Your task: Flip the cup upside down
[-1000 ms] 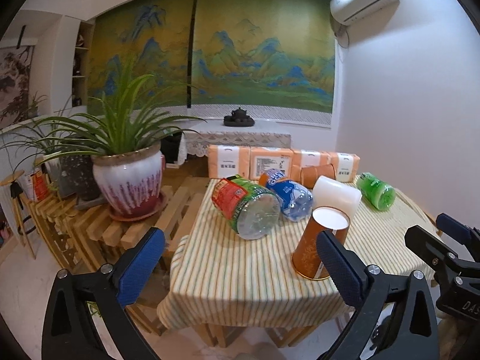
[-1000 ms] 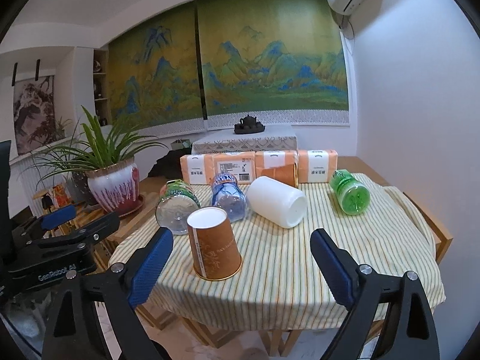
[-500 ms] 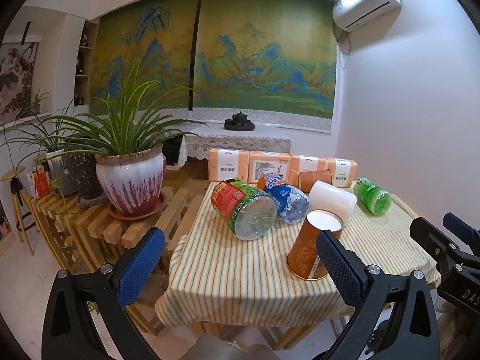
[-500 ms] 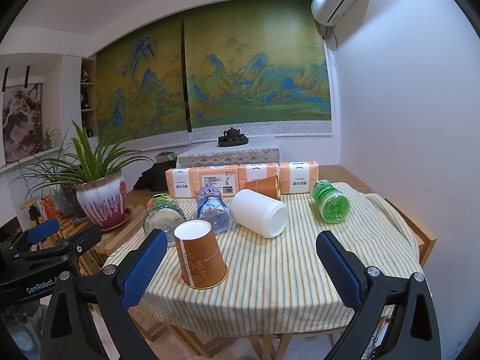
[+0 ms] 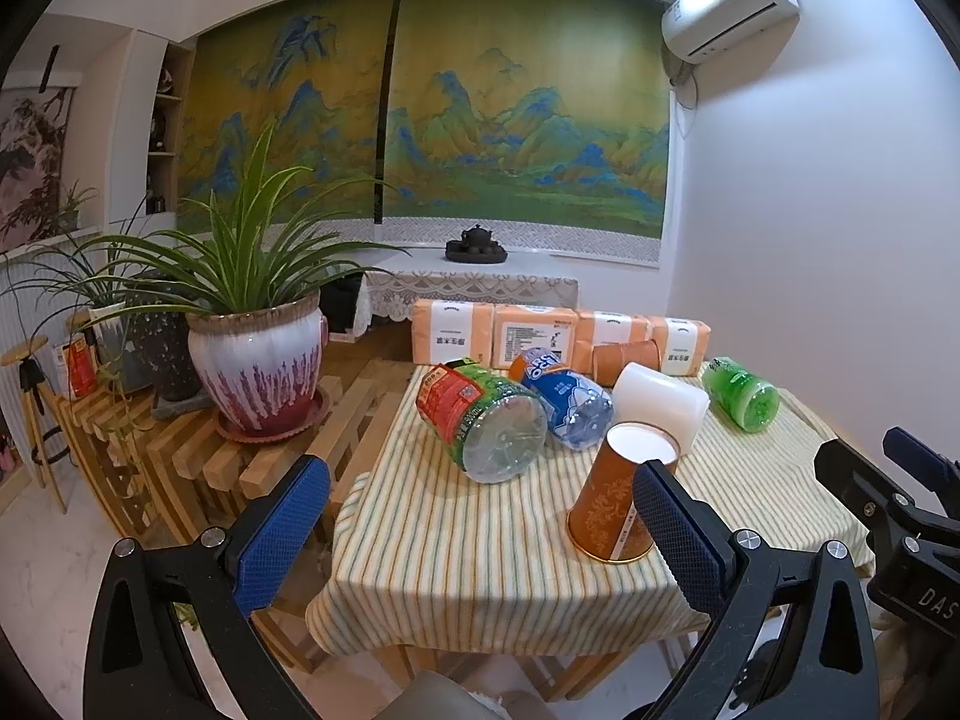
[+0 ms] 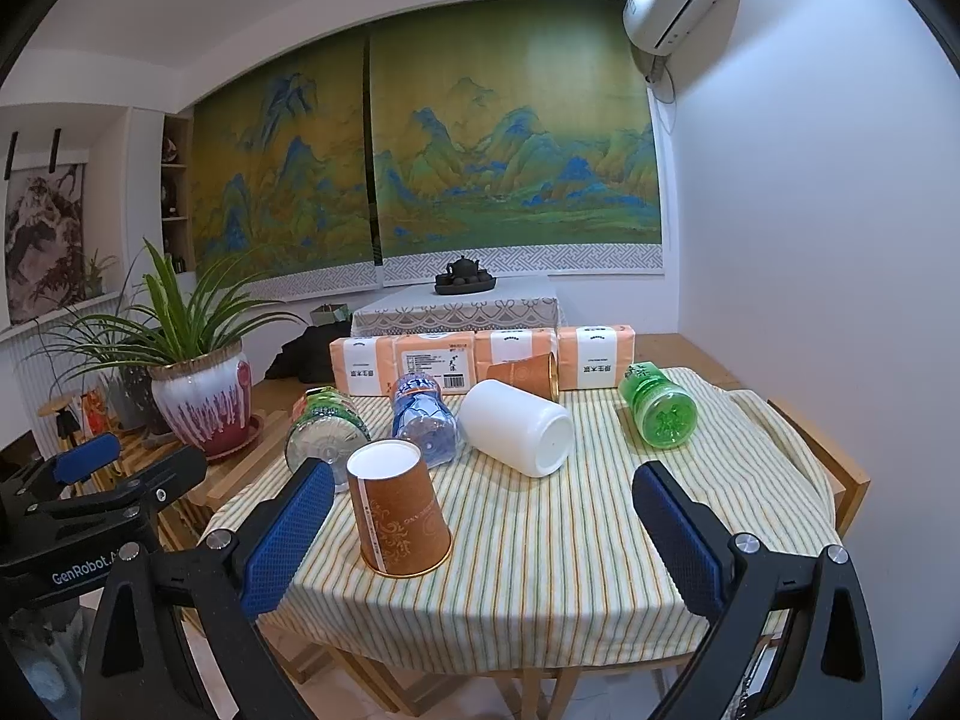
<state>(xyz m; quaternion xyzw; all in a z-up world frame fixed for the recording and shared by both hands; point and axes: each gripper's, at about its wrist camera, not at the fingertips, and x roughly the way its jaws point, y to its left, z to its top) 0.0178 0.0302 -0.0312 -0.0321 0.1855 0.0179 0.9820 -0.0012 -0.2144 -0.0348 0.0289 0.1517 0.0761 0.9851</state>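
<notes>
An orange paper cup point(image 6: 399, 519) stands upside down, wide rim on the striped tablecloth point(image 6: 540, 570), white base up, near the table's front left. It also shows in the left wrist view point(image 5: 618, 495), partly behind the right finger. My right gripper point(image 6: 483, 531) is open and empty, held back from the table's front edge. My left gripper point(image 5: 480, 531) is open and empty, off the table's front left corner. A second orange cup point(image 6: 525, 373) lies on its side at the back.
Lying on the cloth: a green-labelled bottle point(image 6: 327, 435), a blue bottle point(image 6: 423, 420), a white jar point(image 6: 516, 426), a green bottle point(image 6: 657, 405). Orange tissue packs point(image 6: 480, 357) line the back edge. A potted plant point(image 5: 258, 369) stands on a slatted wooden bench left of the table.
Both grippers have drawn back and up a little from the table; the view of the table has widened. The cup has not moved. Both stay open.
</notes>
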